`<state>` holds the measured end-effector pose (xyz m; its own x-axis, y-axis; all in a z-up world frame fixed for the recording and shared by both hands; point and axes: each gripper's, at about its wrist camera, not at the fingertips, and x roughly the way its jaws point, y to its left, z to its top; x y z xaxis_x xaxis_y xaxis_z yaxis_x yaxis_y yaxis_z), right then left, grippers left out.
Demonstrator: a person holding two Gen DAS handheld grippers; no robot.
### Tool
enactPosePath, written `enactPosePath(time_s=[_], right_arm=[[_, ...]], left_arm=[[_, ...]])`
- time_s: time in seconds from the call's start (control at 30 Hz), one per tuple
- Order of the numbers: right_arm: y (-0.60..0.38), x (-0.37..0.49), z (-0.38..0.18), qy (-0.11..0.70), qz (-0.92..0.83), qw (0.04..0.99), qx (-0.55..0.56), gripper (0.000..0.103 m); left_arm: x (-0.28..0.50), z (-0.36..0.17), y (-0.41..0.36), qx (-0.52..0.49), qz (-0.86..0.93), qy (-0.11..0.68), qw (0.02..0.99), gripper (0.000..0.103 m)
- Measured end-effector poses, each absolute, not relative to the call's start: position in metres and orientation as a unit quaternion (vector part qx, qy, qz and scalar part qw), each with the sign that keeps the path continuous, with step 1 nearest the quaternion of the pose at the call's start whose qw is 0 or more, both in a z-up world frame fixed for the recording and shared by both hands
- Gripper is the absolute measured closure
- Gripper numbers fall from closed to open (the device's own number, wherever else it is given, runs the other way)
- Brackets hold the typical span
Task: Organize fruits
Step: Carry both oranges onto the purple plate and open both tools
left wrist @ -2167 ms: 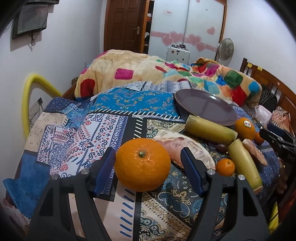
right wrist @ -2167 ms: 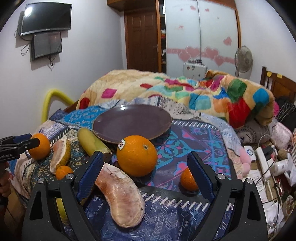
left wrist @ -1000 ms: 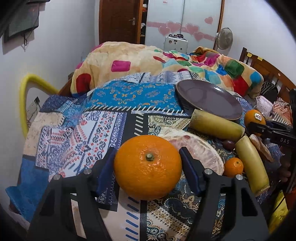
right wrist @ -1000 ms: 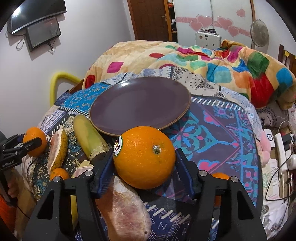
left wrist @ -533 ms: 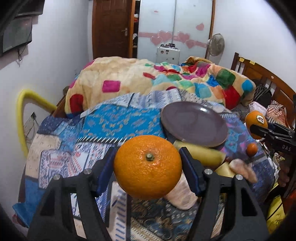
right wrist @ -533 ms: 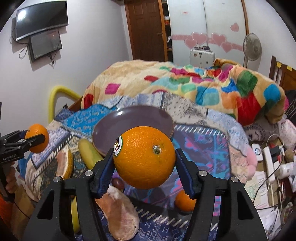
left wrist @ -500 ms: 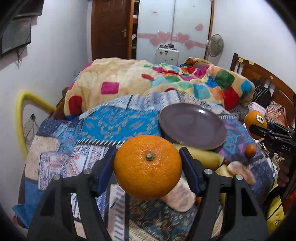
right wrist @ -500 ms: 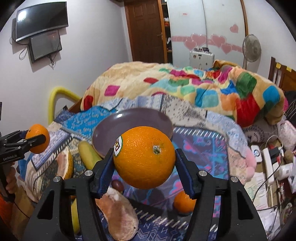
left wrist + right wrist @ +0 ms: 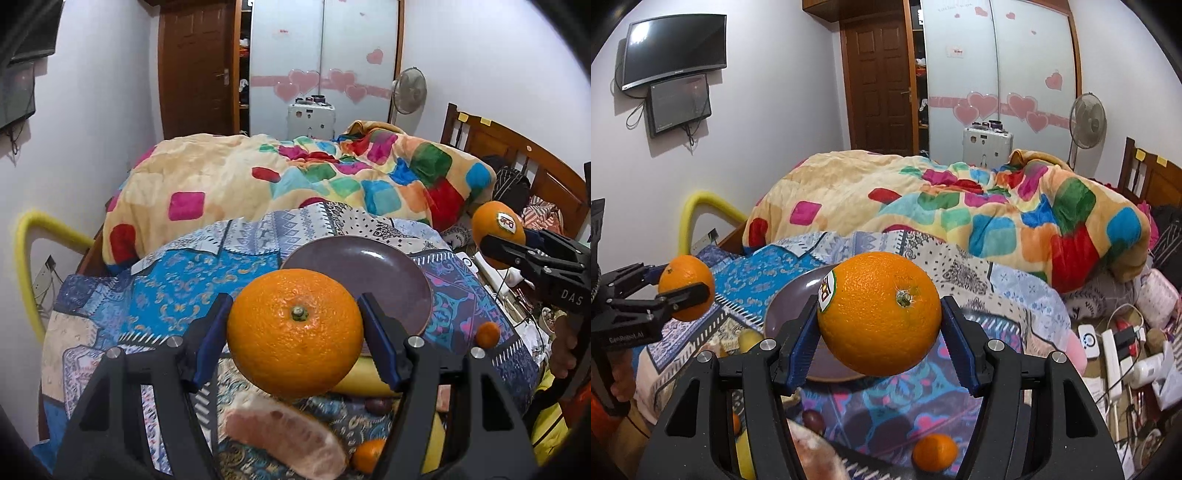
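My left gripper [image 9: 295,336] is shut on a large orange [image 9: 294,332] and holds it up above the bed. My right gripper [image 9: 879,317] is shut on a stickered orange [image 9: 879,312], also lifted; it shows at the right of the left wrist view [image 9: 496,229]. A purple plate [image 9: 373,267] lies on the patterned cloth beyond both; in the right wrist view [image 9: 792,299] the orange partly hides it. Below lie a pomelo wedge [image 9: 284,435], a yellow banana-like fruit [image 9: 362,376], a dark plum [image 9: 812,421] and small tangerines [image 9: 487,334] [image 9: 934,452].
A colourful quilt [image 9: 295,181] is heaped behind the plate. A wooden headboard [image 9: 517,158] stands at the right, a yellow padded rail [image 9: 26,251] at the left. Power strips and cables [image 9: 1115,354] lie off the bed's right side.
Both grippers closed on their oranges and lifted them off the cloth. Both have since risen higher, so the plate and other fruits sit lower in view.
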<state>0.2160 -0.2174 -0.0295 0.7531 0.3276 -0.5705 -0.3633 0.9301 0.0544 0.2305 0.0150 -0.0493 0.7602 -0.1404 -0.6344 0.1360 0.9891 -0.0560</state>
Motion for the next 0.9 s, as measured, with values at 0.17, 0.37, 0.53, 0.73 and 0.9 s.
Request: enactPosePath(time_s=[0.17,0.37,0.53,0.73,0.9], right_arm=[[-0.214,0.232,-0.035,0.301,0.185,0.935,-0.032,0.043],[-0.208,0.256,-0.049,0.314,0.185,0.931,-0.035,0.043],[-0.199,0.277,-0.063,0.334,0.182,0.924,-0.047,0.043],[-0.187,0.295,-0.079,0.356,0.176,0.915,-0.077,0.043],[-0.182,0.313,-0.094,0.395,0.175,0.898,-0.080,0.043]], left_arm=[[0.253,-0.058,0.009,-0.012,-0.075,0.350,0.934,0.034],[0.283,-0.070,0.008,-0.020,-0.069,0.368,0.927,0.034],[0.305,-0.079,0.004,-0.012,-0.064,0.382,0.922,0.034],[0.326,-0.091,-0.001,-0.015,-0.069,0.402,0.913,0.034],[0.346,-0.099,-0.004,-0.021,-0.075,0.425,0.902,0.034]])
